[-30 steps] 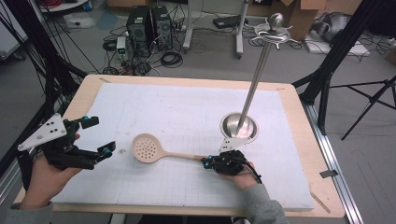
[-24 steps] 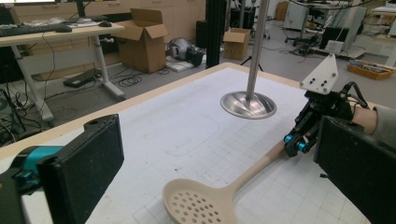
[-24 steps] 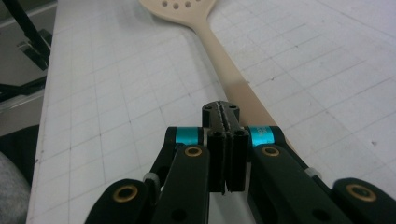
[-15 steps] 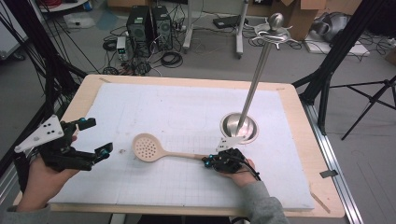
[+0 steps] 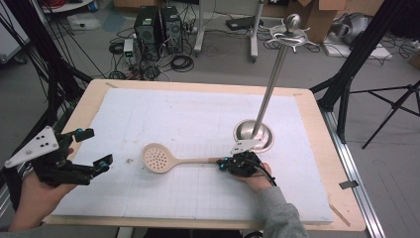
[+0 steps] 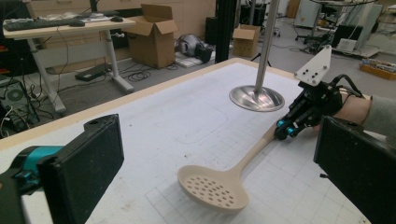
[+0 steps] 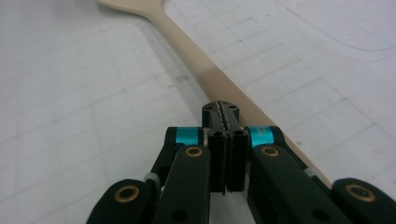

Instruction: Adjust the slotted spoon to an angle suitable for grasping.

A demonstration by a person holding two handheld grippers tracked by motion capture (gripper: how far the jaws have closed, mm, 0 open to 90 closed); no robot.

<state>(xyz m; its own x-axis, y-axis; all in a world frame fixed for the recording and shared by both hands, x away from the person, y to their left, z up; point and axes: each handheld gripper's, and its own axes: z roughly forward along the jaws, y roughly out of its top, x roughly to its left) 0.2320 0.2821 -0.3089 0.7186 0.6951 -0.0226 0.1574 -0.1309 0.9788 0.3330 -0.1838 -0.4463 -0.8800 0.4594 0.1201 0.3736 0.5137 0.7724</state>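
Slotted spoon [image 5: 161,158] lies flat on the white tabletop [image 5: 188,109], bowl toward the left, handle running right toward the stand's round metal base [image 5: 253,135]. Right tool [image 5: 229,164] sits at the handle's far end; in the right gripper view its jaws are pressed together, tips just above or beside the handle [image 7: 219,88], not pinching it as far as I can tell. Left tool [image 5: 91,148] is spread wide, well left of the spoon's bowl, and over the last second it has drifted a bit back and down toward the table's near-left edge. The spoon has not moved and the right tool has stayed put at the handle. My read: no grasp is made yet, the right tool would have to spread before it can take the handle, and the left is only standing by.
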